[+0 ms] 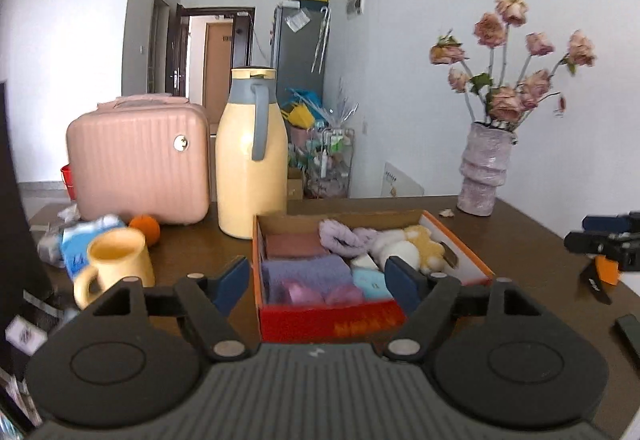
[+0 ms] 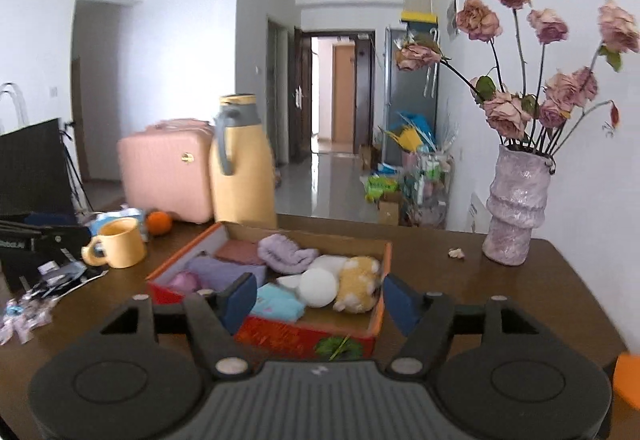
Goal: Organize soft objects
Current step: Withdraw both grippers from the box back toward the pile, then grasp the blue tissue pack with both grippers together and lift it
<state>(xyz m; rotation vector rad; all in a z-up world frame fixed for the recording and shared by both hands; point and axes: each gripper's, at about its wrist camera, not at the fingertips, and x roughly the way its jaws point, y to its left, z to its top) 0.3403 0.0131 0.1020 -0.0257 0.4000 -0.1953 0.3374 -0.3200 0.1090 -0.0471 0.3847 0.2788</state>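
A red and orange cardboard box (image 1: 332, 318) (image 2: 280, 332) stands on the brown table. It holds folded cloths: a dusty pink one (image 1: 294, 245), a purple one (image 1: 306, 274), a light blue one (image 1: 370, 283) (image 2: 276, 302), pink socks (image 1: 304, 292), a lilac fluffy piece (image 1: 344, 236) (image 2: 284, 254), and a yellow and white plush toy (image 1: 416, 246) (image 2: 356, 282). My left gripper (image 1: 318, 280) is open and empty just in front of the box. My right gripper (image 2: 318, 298) is open and empty, over the box's near right corner.
A yellow mug (image 1: 116, 264) (image 2: 118, 242), an orange (image 1: 146, 228), a cream thermos jug (image 1: 250, 152) (image 2: 242, 160) and a pink case (image 1: 138, 160) stand left of the box. A vase of dried roses (image 1: 484, 168) (image 2: 516, 204) stands at the right. Small packets (image 2: 24, 316) lie at the left.
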